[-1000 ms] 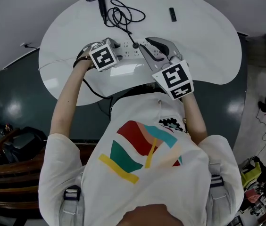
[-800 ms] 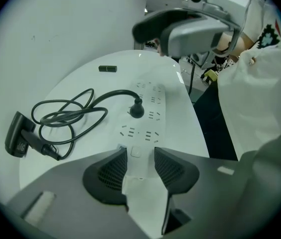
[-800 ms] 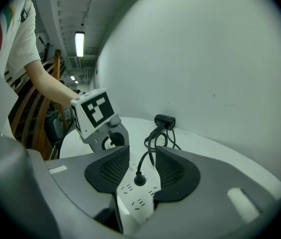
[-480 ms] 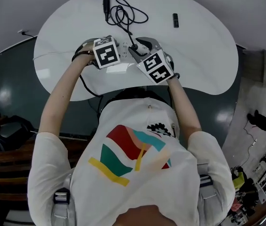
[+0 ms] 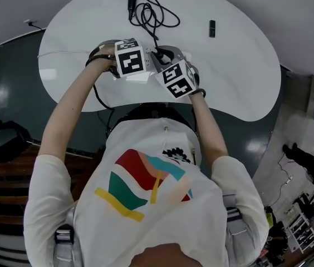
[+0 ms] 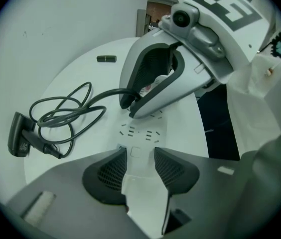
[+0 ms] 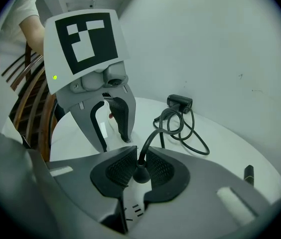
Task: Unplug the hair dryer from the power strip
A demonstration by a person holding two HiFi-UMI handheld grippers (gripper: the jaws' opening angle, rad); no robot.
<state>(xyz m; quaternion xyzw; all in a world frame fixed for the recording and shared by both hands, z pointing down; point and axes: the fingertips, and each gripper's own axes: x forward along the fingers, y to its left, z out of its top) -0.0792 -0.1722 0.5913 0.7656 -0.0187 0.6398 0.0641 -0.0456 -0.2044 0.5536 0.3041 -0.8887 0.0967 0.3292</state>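
Observation:
The black hair dryer (image 6: 17, 141) lies at the far side of the white table (image 5: 240, 65), its cord (image 6: 66, 113) coiled beside it. The cord runs to a black plug (image 7: 139, 175) standing in the white power strip (image 6: 143, 193). My left gripper (image 6: 140, 153) points steeply down and straddles one end of the strip, both pads against its sides. My right gripper (image 7: 140, 156) is closing round the plug, which sits between its pads and touches them. In the head view the two marker cubes (image 5: 130, 57) (image 5: 175, 78) sit side by side over the strip.
A small black stick-shaped object (image 5: 212, 28) lies on the table's far right. A wooden chair (image 7: 28, 108) stands beside the table on the left. Dark floor (image 5: 12, 93) surrounds the table. The person's torso is close against the near table edge.
My right gripper has come down and moved left, next to the left gripper, onto the plug. The left gripper has stayed on the strip.

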